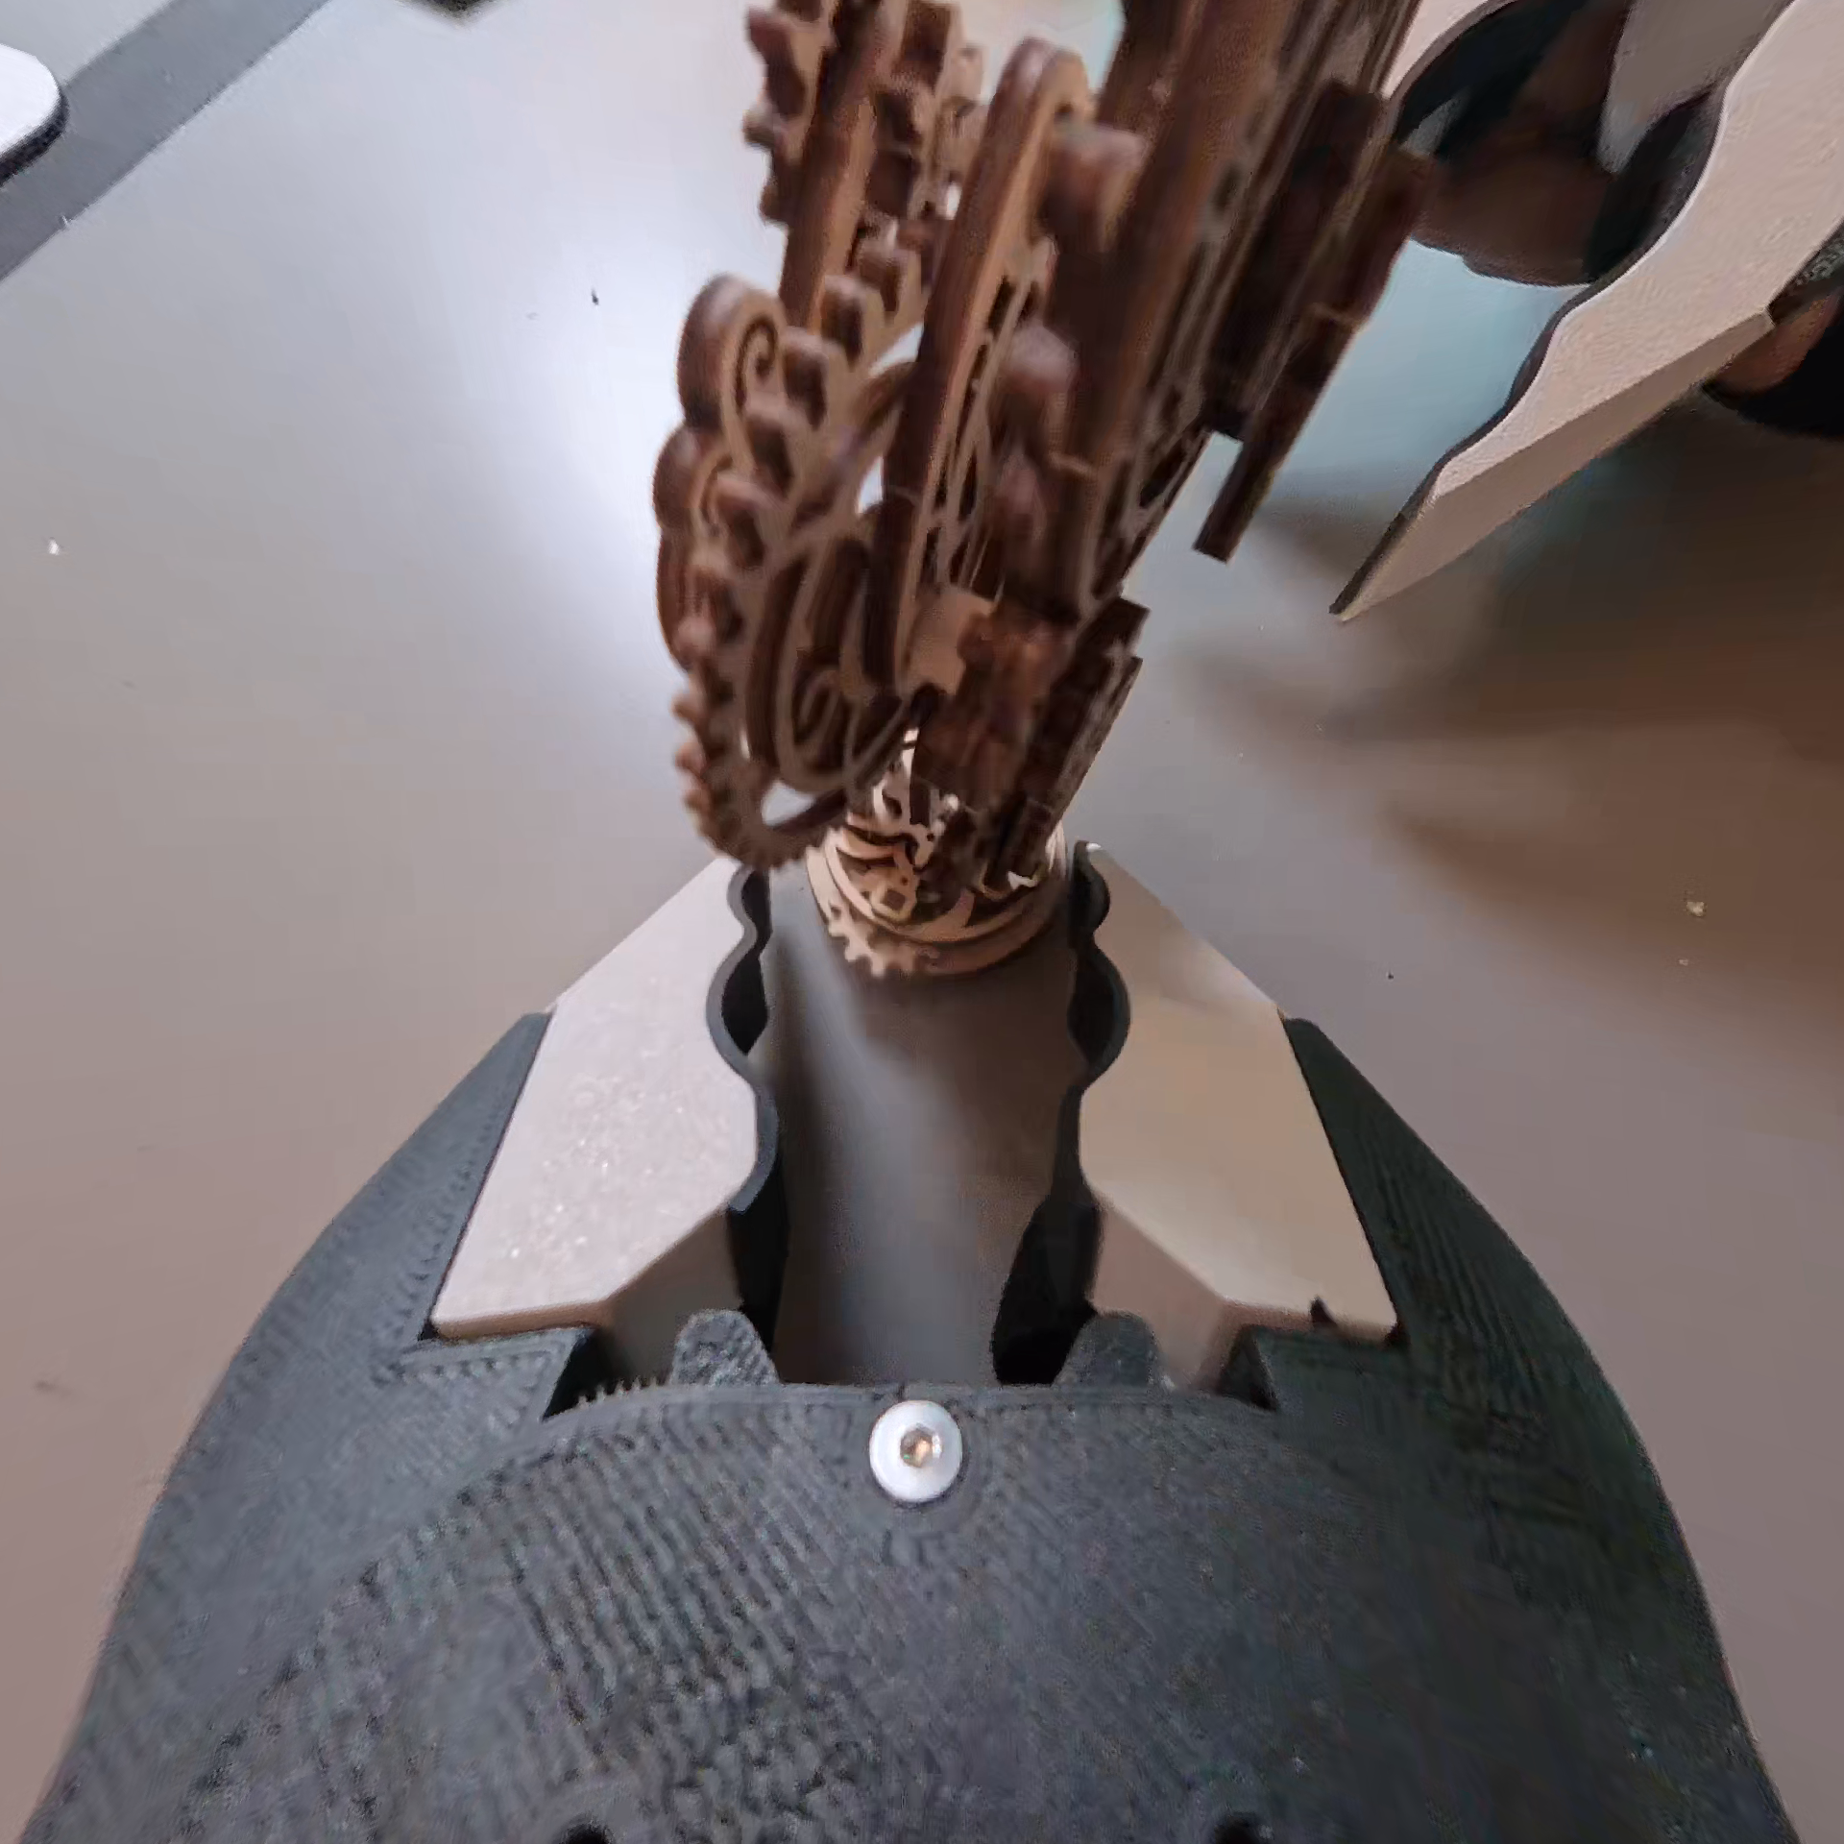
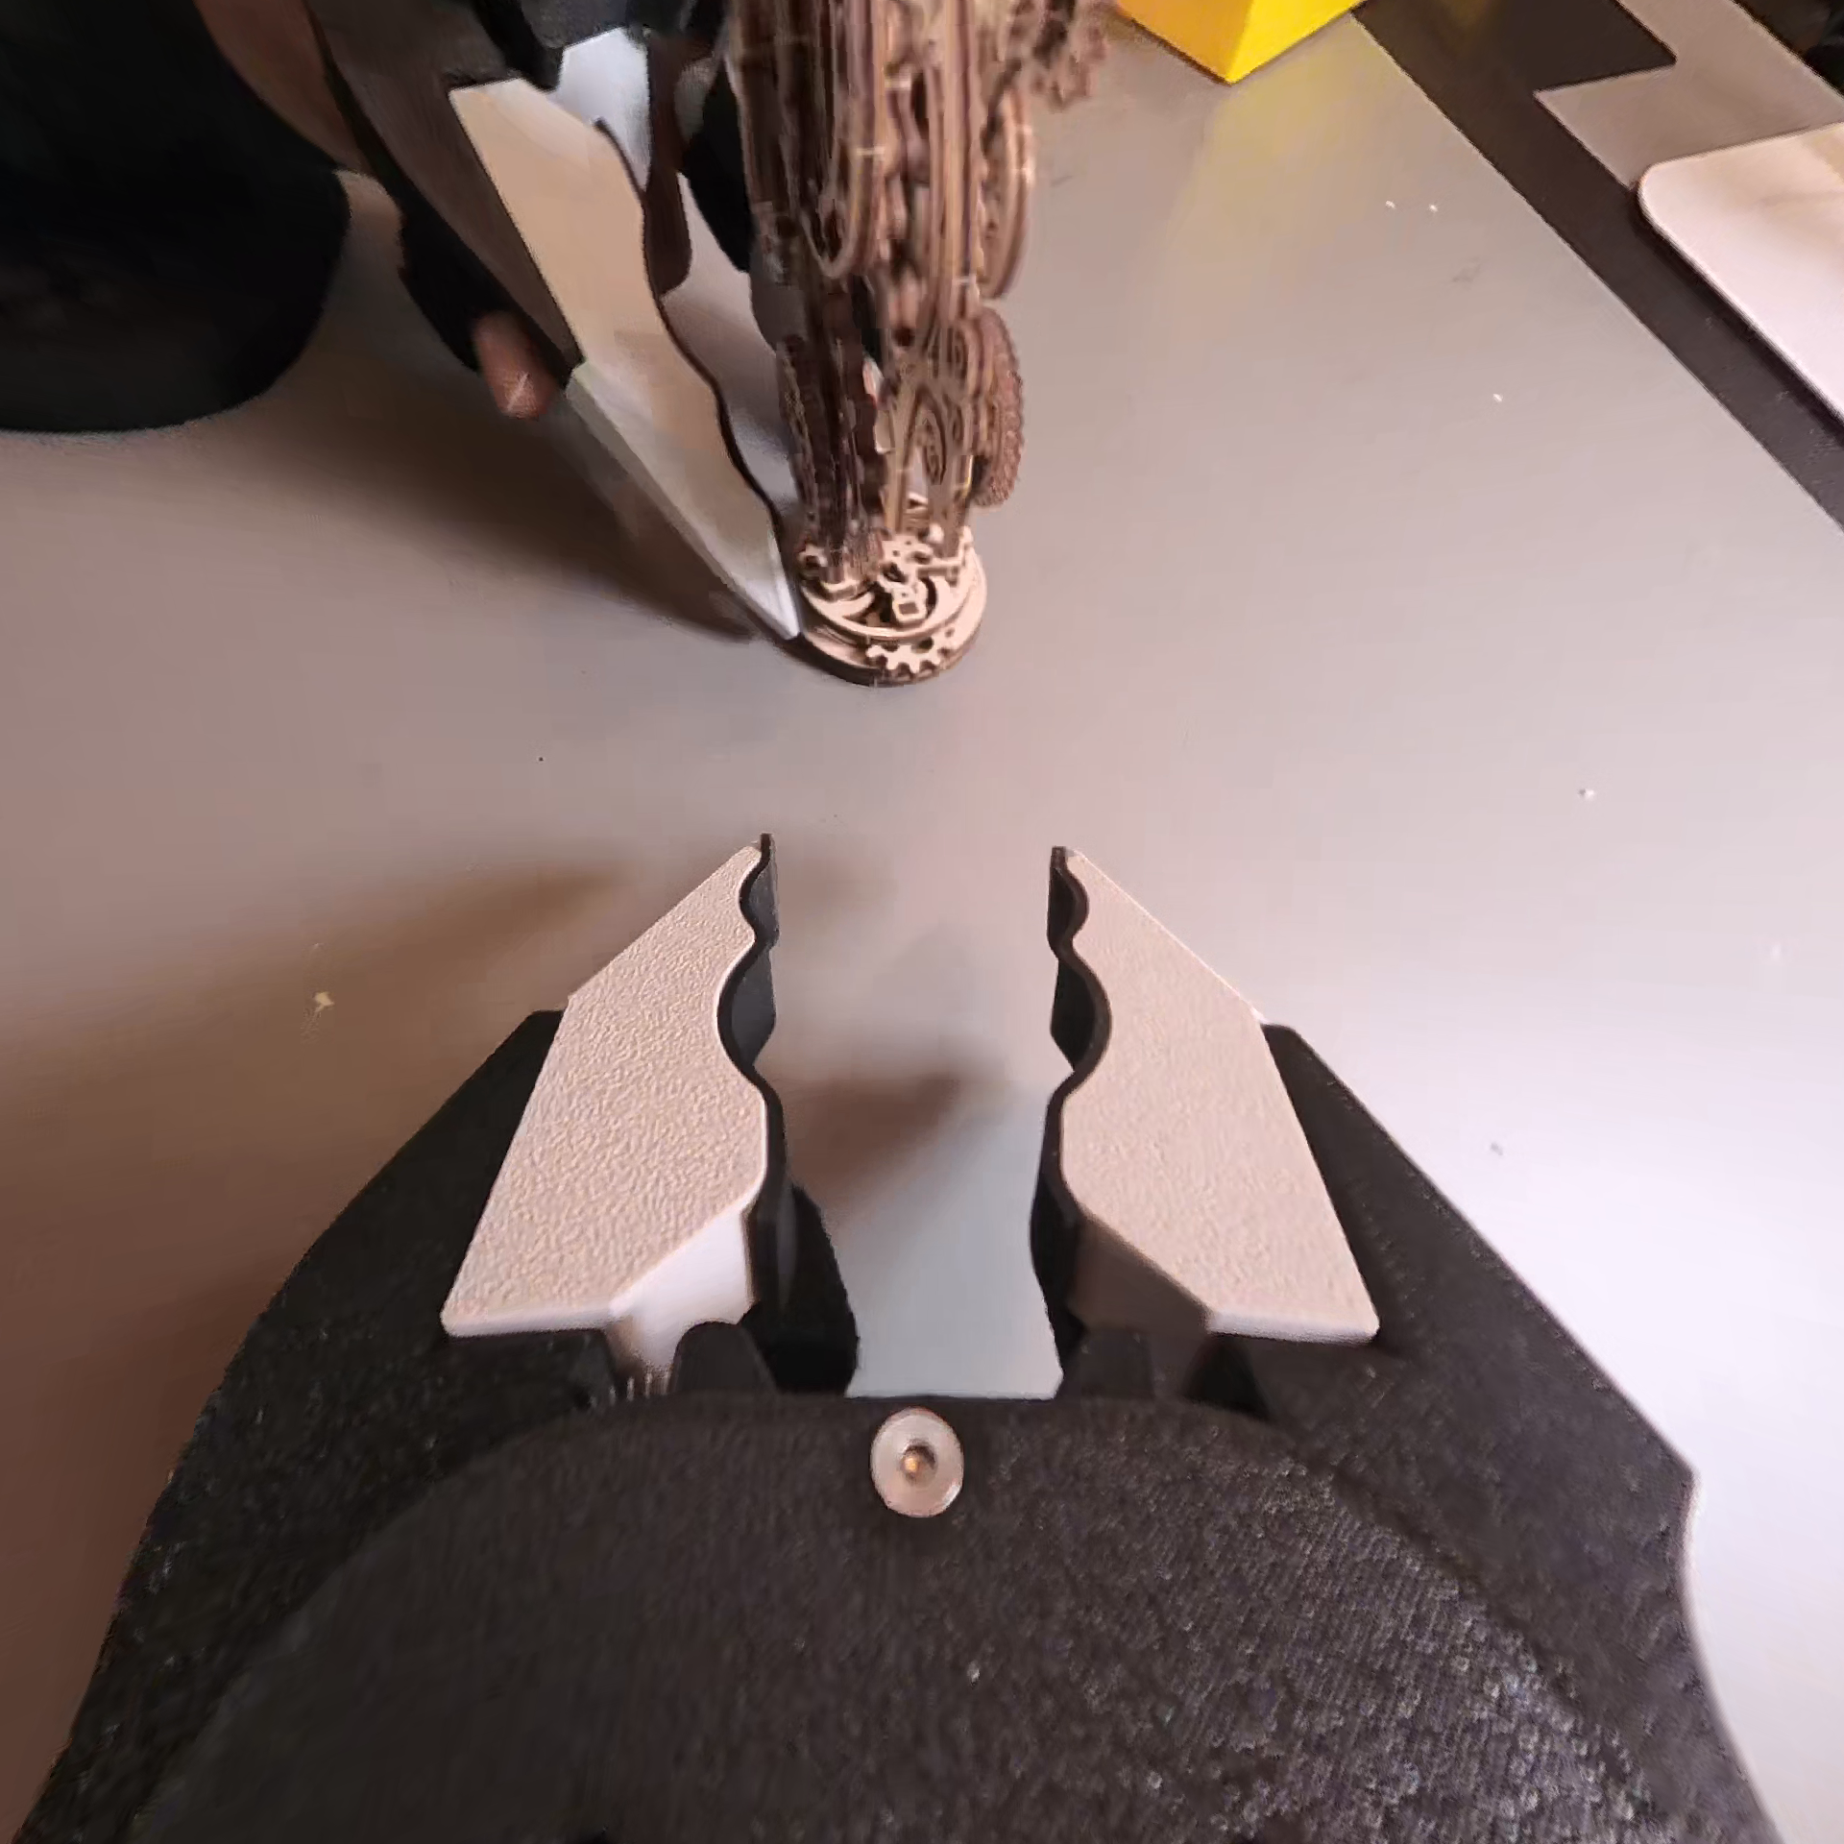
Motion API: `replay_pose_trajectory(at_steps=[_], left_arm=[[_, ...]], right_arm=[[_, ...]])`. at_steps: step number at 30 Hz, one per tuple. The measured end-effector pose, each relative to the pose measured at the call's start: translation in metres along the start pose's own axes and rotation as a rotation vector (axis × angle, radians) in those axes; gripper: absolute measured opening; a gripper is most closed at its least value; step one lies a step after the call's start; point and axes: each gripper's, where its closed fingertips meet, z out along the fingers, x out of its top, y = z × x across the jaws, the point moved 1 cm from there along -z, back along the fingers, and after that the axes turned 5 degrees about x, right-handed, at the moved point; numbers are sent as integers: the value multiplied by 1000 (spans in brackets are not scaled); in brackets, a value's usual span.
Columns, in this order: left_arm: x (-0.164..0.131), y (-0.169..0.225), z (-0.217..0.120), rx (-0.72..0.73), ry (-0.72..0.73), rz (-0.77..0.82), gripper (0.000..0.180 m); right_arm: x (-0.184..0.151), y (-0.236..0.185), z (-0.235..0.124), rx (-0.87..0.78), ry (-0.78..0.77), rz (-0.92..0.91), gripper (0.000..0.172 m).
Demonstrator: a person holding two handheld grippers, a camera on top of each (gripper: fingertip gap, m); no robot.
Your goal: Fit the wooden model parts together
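Note:
A brown wooden gear model [image 1: 928,449] stands upright on its pale round base [image 1: 928,918] on the grey table [image 1: 299,698]. My left gripper [image 1: 916,868] is open around that base. The right pad [image 1: 1093,898] lies against the base, and a gap shows between the left pad [image 1: 743,918] and the base. The right wrist view shows the model [image 2: 898,349] and one left finger [image 2: 649,399] with its tip at the base [image 2: 898,629]. My right gripper [image 2: 908,858] is open and empty over bare table, short of the model. It also shows in the left wrist view [image 1: 1557,399] at the upper right.
A yellow block [image 2: 1237,30] sits at the far edge behind the model. A white flat object [image 2: 1746,259] and black strips [image 2: 1597,60] lie at the right. A person's hand [image 2: 509,379] grips the left gripper. A white object [image 1: 20,110] lies at the far left.

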Motion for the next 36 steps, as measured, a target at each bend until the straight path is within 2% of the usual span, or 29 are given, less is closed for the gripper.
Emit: replay_pose_trajectory(at_steps=[3, 11, 14, 16, 21, 25, 28, 36], left_arm=[[-3, -1, 7, 79, -45, 42, 66], [-2, 3, 6, 128, -55, 53, 53], [-3, 0, 2, 97, -49, 52, 53], [5, -1, -9, 35, 26, 15, 52], [29, -12, -67, -9, 169, 1, 52], [32, -4, -124, -78, 205, 58, 52], [28, 3, -161, -123, 182, 100, 52], [12, 21, -240, -194, 56, 191, 53]], right_arm=[[3, 3, 1, -15, 47, 33, 54], [5, 10, -9, 6, 156, 116, 49], [1, 14, -12, -16, 162, 133, 49], [2, 13, -14, -21, 178, 130, 49], [22, -6, -15, 10, 269, 93, 51], [61, -56, -7, 226, 385, 56, 54], [93, -96, -3, 363, 440, -4, 55], [162, -165, 13, 453, 435, -186, 55]])
